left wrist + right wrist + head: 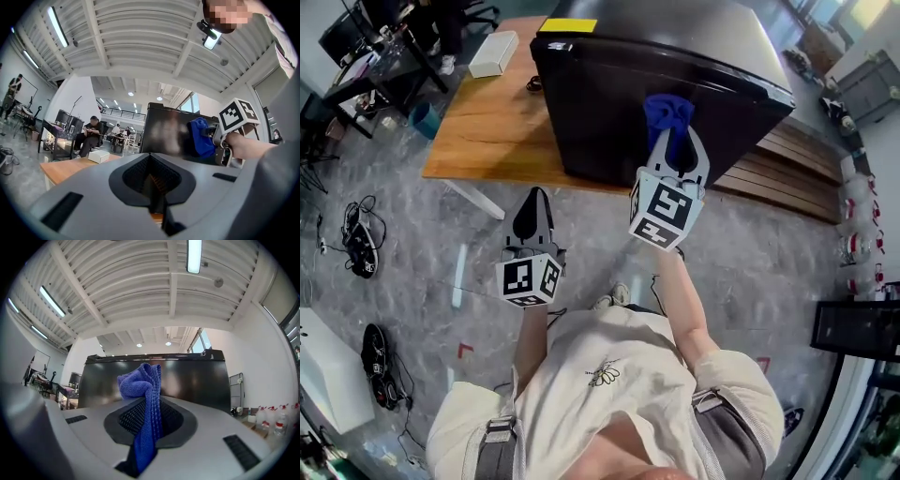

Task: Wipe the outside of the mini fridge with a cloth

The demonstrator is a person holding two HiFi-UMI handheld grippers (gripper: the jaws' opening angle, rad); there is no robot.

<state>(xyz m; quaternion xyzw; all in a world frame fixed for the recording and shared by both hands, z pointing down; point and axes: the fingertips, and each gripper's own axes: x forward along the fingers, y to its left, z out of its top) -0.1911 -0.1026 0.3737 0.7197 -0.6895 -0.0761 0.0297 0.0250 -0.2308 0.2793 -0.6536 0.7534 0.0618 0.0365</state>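
Observation:
The black mini fridge (656, 84) stands on a wooden table (483, 122); its glossy front (187, 376) fills the right gripper view. My right gripper (673, 141) is shut on a blue cloth (668, 114), whose bunched top (140, 380) sits against or just short of the fridge's front face. The cloth (200, 137) and right gripper also show in the left gripper view, in front of the fridge (168, 131). My left gripper (533, 214) hangs lower and to the left, below the table edge, its jaws closed together with nothing between them.
A white box (493, 53) lies on the table's far left part. Desks, chairs and seated people (89, 136) are off to the left. Cables and shoes (358, 239) lie on the grey floor. Wooden slats (787, 173) run to the right of the fridge.

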